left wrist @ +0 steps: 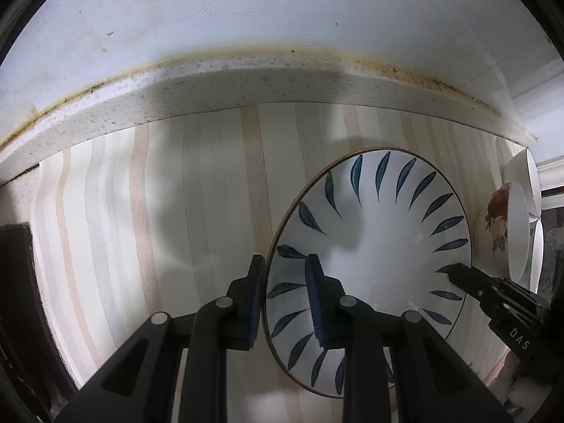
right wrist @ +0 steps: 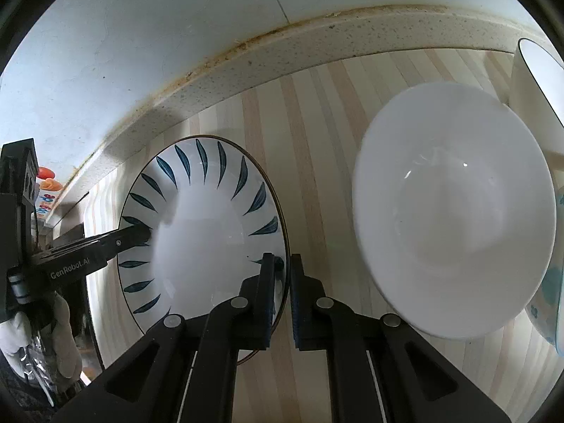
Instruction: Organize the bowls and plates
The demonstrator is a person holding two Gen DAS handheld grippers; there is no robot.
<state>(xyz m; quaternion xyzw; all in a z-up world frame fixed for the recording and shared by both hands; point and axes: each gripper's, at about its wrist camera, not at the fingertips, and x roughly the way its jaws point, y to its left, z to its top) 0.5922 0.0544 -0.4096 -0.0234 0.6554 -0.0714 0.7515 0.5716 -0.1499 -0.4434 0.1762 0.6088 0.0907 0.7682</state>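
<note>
The plate [left wrist: 370,246], white with dark blue leaf strokes around a thin brown rim, lies flat on the striped surface [left wrist: 158,194], a little out from the speckled raised strip [left wrist: 246,81] that runs along the surface's back edge under the wall. Being round, it has no long axis; what matters is that both tongs meet its rim from opposite sides.

The left tongs [left wrist: 285,299] straddle the plate's left edge, one finger outside on the surface and one inside over the leaf band. The gap between them looks wider than the rim, so they appear apart, not yet pressing. The right tongs [right wrist: 282,296] straddle the opposite edge and look drawn together on the rim, clamped on the plate. Each of the two tongs is as near as the other, so the coming move is likely a two-sided lift once the left pair bites.

Toward the surface's right end, well apart from the plate, stands a plain white bowl [right wrist: 454,211]. Beyond it, at the far right, are a tall white cup [right wrist: 535,81] and a dish with a blue pattern [right wrist: 546,299]. The left view shows a flower-printed bowl [left wrist: 500,229] there too. If the plate is carried rightward, the white bowl is the first thing in its way. Leftward, the surface is bare up to a dark edge [left wrist: 21,282].
</note>
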